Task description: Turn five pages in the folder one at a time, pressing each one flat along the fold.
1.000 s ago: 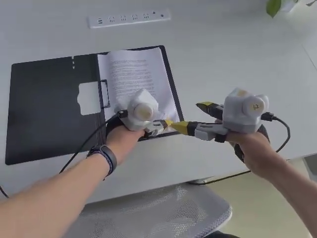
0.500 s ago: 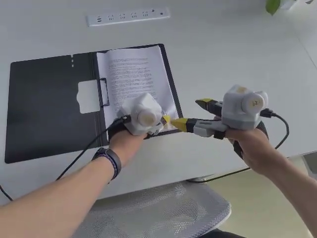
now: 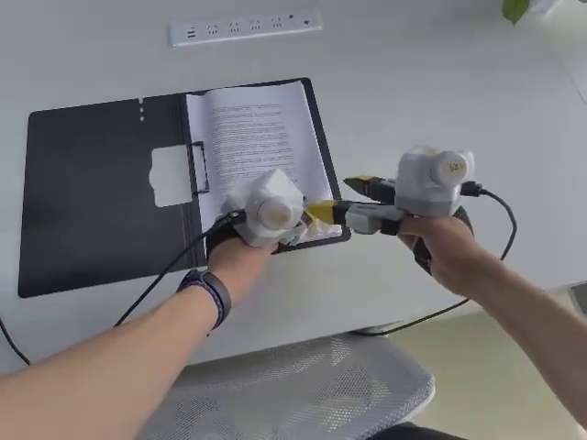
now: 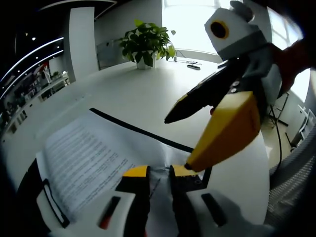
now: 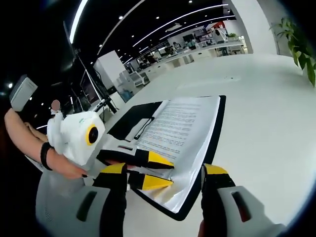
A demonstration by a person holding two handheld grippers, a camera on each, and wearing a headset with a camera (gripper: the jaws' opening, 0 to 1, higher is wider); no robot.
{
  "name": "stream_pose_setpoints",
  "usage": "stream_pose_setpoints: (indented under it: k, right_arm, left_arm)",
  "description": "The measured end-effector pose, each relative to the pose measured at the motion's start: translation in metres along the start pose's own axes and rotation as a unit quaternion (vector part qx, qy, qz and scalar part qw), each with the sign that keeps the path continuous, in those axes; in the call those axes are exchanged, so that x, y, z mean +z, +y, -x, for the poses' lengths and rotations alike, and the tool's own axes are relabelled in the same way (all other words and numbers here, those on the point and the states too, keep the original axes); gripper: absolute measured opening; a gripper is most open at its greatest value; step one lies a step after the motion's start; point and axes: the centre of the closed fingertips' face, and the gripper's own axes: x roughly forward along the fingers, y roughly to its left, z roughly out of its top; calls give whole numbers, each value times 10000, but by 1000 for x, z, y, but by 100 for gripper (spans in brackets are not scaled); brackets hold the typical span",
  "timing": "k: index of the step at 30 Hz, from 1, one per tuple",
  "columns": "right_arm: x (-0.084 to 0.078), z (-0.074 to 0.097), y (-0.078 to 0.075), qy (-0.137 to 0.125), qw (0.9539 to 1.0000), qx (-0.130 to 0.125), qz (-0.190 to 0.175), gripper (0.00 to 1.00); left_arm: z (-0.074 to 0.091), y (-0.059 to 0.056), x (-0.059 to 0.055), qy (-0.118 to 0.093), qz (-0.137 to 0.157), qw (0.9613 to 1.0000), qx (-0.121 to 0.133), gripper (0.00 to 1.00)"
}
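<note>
The right gripper [image 3: 328,196] has slid left since a second ago, closer to the folder [image 3: 92,202] and to the left gripper [image 4: 158,172]. The folder lies open and flat on the white table [image 3: 440,101], at the left and middle of the head view. Its black cover is on the left and the page [image 3: 257,137] is on the right, with a clip [image 3: 194,170] at the fold between them. The fold runs from the bottom of the head view up toward the top, leaning a little left. The top of the page points at the white power strip [image 3: 246,26] in the upper middle. The page has many lines of small print going across it, but the words are too tiny to read. The left gripper sits at the page's lower right corner, and its jaws are almost pressed together, pinching the paper's edge. The right gripper's jaws are spread wide apart. Its lower yellow jaw reaches right next to the left gripper's tips. A green plant [image 4: 145,44] stands far back on the table in the left gripper view.
</note>
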Motion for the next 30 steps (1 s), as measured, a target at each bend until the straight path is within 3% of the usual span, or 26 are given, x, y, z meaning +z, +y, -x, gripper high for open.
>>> stream_pose_setpoints:
  k: [5,19,30]
  right_arm:
    - [-1,-10,0,61,9999,106,-85,58]
    - [-1,-18,-1,35,9992,259,-304,50]
    - [1,-19,-17,-180,9944,274,-1004,33]
  left_arm:
    - [0,0,0,-2,5,10000,-22,15]
    - [0,2,-1,-16,49,10000,-20,15]
    - [0,3,0,-20,90,10000,-20,15]
